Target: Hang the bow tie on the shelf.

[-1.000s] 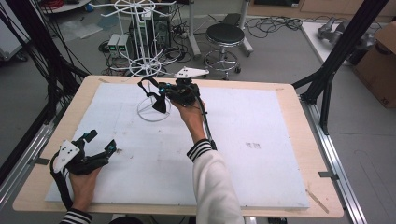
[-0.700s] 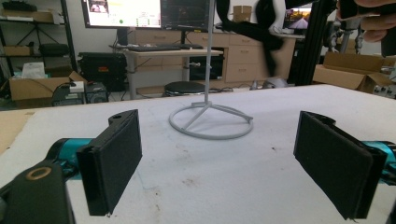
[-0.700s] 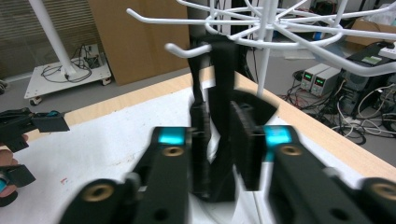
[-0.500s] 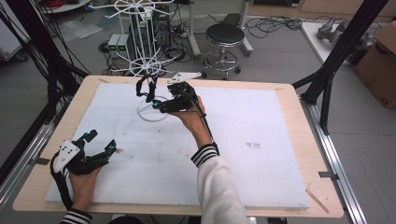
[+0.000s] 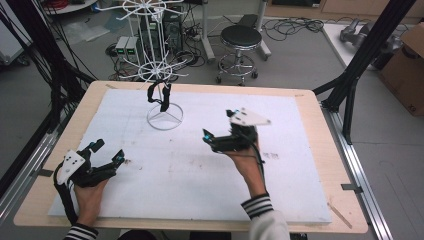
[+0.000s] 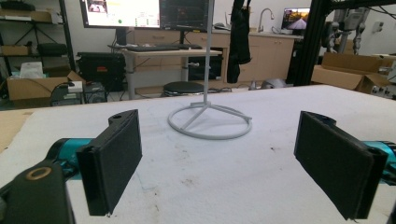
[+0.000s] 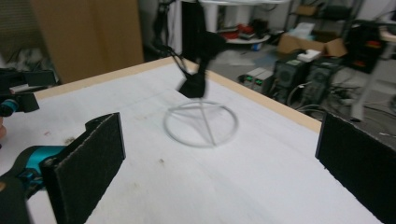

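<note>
Currently a black strap-like item [image 5: 161, 96] hangs on the white wire stand [image 5: 164, 119] at the far left of the tabletop [image 5: 300, 150], dangling above the stand's ring base. Right gripper [image 5: 220, 141] sits mid-tabletop, right of and nearer than the stand, well apart from the item, jaws spread wide, nothing between them. Left gripper [image 5: 107, 152] rests at the near left corner, jaws likewise wide and empty, stand base ahead of it.
</note>
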`<action>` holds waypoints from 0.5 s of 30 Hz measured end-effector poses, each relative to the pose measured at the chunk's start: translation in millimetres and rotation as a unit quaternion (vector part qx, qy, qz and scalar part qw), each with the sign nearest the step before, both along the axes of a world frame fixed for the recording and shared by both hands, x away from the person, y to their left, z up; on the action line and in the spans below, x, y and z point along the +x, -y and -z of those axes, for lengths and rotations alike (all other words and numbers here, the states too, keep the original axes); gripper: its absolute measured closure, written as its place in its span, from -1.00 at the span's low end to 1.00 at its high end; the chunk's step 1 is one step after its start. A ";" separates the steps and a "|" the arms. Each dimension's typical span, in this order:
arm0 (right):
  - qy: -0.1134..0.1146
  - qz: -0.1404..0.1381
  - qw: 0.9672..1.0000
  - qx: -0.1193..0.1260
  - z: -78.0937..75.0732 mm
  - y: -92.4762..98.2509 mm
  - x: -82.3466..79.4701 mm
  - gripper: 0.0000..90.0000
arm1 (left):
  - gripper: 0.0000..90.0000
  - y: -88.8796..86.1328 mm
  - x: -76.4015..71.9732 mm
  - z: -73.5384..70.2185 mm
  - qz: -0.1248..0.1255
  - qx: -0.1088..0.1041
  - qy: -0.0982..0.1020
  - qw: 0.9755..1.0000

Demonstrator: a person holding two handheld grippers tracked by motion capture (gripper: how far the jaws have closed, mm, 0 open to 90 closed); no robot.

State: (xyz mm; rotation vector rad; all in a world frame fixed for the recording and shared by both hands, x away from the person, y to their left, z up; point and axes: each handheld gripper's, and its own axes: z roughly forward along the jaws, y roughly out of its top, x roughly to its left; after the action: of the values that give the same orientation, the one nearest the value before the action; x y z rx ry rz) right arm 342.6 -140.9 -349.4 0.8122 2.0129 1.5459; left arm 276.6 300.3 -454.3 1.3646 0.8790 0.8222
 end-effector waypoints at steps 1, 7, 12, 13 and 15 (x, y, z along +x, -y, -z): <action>0.002 0.009 1.000 0.007 4.0 11.9 -7.4 -0.99 | -0.66 0.2 -0.3 0.0 0.000 0.001 0.000 1.000; 0.038 0.067 0.997 0.030 32.6 73.2 -47.9 -0.99 | -0.66 1.1 0.0 -0.1 -0.003 0.003 0.000 1.000; 0.077 0.118 0.989 0.035 64.1 112.9 -74.1 -0.99 | -0.66 1.5 -0.1 -0.2 -0.003 0.007 -0.001 1.000; 0.078 0.122 0.989 0.038 69.4 118.1 -77.2 -0.99 | -0.66 1.5 -0.1 -0.1 -0.003 0.006 0.000 1.000; 0.088 0.132 0.986 0.047 78.3 125.4 -81.7 -0.99 | -0.66 1.4 -0.2 -0.1 -0.003 0.006 0.001 1.000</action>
State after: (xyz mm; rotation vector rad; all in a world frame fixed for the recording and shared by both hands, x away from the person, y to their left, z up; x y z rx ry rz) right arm 260.9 -266.4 -427.7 0.9043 1.6466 1.5101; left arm 276.4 298.9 -454.2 1.3717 0.8795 0.8343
